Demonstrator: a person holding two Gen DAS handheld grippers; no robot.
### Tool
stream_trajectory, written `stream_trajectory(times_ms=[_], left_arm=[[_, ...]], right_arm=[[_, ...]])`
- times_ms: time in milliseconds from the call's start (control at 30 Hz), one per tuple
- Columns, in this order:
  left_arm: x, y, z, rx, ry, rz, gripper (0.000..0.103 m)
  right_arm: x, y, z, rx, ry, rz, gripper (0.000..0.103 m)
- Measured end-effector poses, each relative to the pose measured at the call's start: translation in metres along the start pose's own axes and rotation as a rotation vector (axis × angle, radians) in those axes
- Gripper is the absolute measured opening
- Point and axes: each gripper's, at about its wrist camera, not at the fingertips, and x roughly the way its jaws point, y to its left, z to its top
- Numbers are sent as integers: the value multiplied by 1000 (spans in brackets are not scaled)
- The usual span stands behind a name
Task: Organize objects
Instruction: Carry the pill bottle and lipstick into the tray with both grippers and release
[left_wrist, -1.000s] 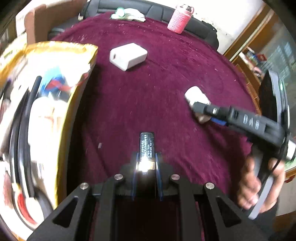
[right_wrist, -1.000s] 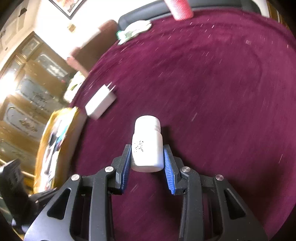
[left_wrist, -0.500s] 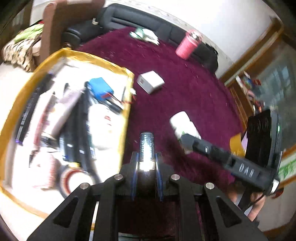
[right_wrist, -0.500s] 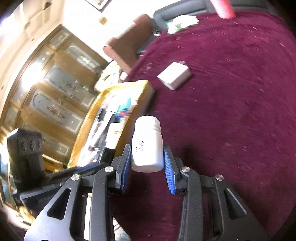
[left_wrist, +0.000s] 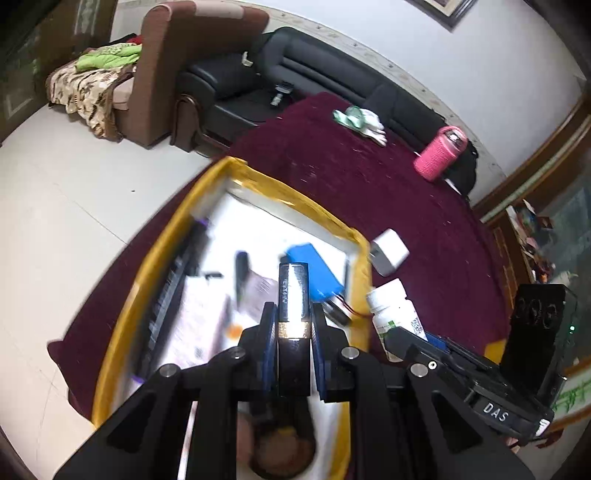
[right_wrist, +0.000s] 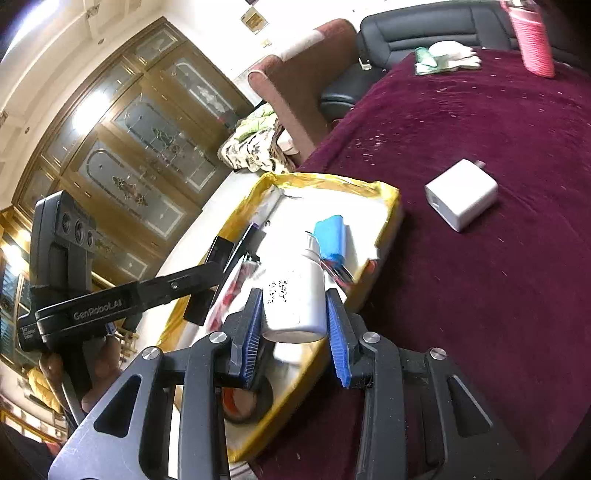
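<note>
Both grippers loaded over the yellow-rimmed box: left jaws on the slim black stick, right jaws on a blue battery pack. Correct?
One error: the right gripper holds a white plastic bottle, as the right wrist view shows. The blue battery pack lies inside the yellow-rimmed box. The left gripper does hold the slim black stick.

Both views are bright, evenly lit indoor fisheye shots with dark corners and bowed edges. In the left wrist view the yellow-rimmed box (left_wrist: 354, 236) smears with motion blur and its white floor is washed out — glare streaks the dark stick (left_wrist: 293, 295). In the right view, lamp glare flares on the cabinet doors (right_wrist: 122, 147) at far left.
</note>
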Motion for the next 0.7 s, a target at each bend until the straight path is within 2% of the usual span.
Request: stream_trajectory(times_ms=[367, 700], left_arm=[[34, 15, 30, 42, 18, 35, 16], [48, 23, 32, 51, 24, 51, 16]], right_arm=[[61, 6, 49, -41, 43, -94, 34], [94, 11, 58, -72, 77, -160, 34]])
